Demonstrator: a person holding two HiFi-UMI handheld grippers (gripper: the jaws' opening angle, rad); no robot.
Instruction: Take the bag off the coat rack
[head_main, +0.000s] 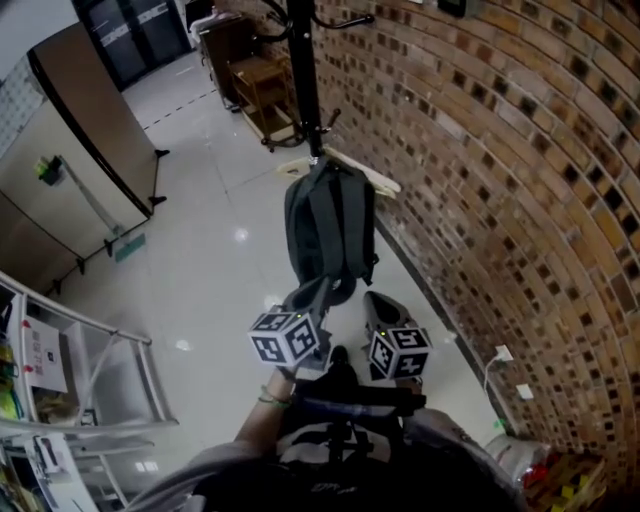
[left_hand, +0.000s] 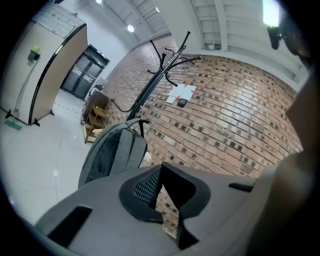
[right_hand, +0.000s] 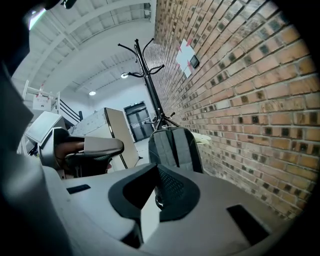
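A dark grey backpack (head_main: 330, 235) hangs by its top from a low hook of the black coat rack (head_main: 305, 80), close to the brick wall. My left gripper (head_main: 318, 292) is just below the bag's lower left corner, jaws shut and empty. The right gripper (head_main: 376, 300) is beside it under the bag's lower right, also shut with nothing in it. In the left gripper view the backpack (left_hand: 112, 152) is ahead and to the left of the gripper (left_hand: 162, 167), apart from it. In the right gripper view the backpack (right_hand: 175, 147) hangs straight ahead beyond the gripper (right_hand: 157, 170), under the coat rack (right_hand: 150, 75).
A brick wall (head_main: 500, 170) runs along the right, with a white socket and cable (head_main: 500, 356) low down. A wooden shelf unit (head_main: 262, 90) stands behind the rack. A brown partition panel (head_main: 95, 120) is at left and a metal rack (head_main: 80, 380) at lower left.
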